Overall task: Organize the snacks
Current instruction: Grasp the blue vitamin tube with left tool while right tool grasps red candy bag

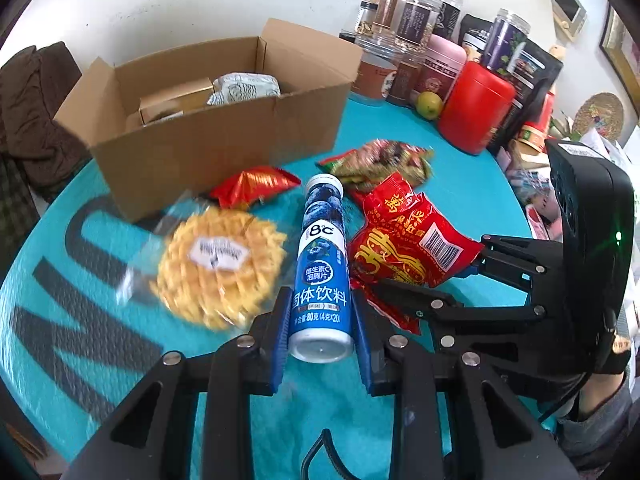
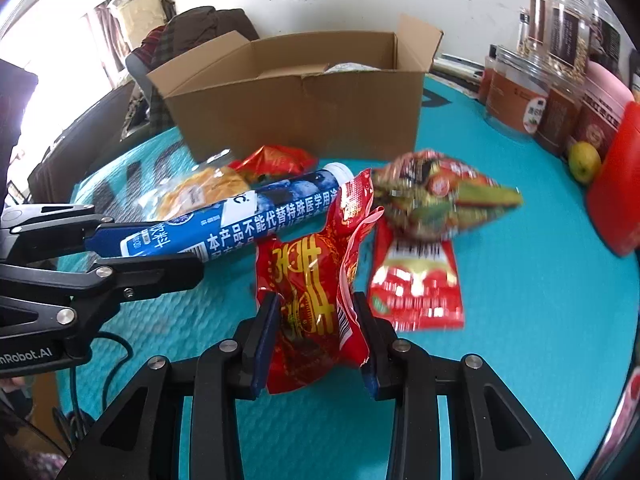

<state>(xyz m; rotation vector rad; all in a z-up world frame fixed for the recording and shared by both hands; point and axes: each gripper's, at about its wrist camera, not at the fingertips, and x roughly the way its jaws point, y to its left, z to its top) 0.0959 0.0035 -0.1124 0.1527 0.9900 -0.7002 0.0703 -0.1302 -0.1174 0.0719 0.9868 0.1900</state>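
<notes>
The pick-up step is being carried out with both tools at once; the left hand-held gripper (image 1: 320, 320) is being held closed on the lower end of the blue tube (image 1: 322, 264), its blue pads pressing on either side, with the tube's capped end pointing toward 12 o'clock; the right hand-held gripper (image 2: 316, 340) is being held narrowed around the red snack pouch (image 2: 316, 300), the foil crumpling between its pads; from these views it cannot be told whether either item is being lifted off the turquoise surface (image 1: 460, 184). The cardboard box (image 1: 208, 128) is standing open at 12 o'clock, beyond the pile, with a gold carton and a pale packet already lying inside. A round yellow waffle pack (image 1: 220, 264) is lying at 9 o'clock of the tube; a small red foil bag (image 1: 256, 184) is resting near the box's front wall; a green-and-red bag (image 2: 440, 192) and a flat red sachet (image 2: 416, 284) are lying just beside the pouch. The next move is judged to call for both items being raised above the box's front wall, carried over the opening and released; crossed paths should be avoided, since the two tools are working close together.
</notes>
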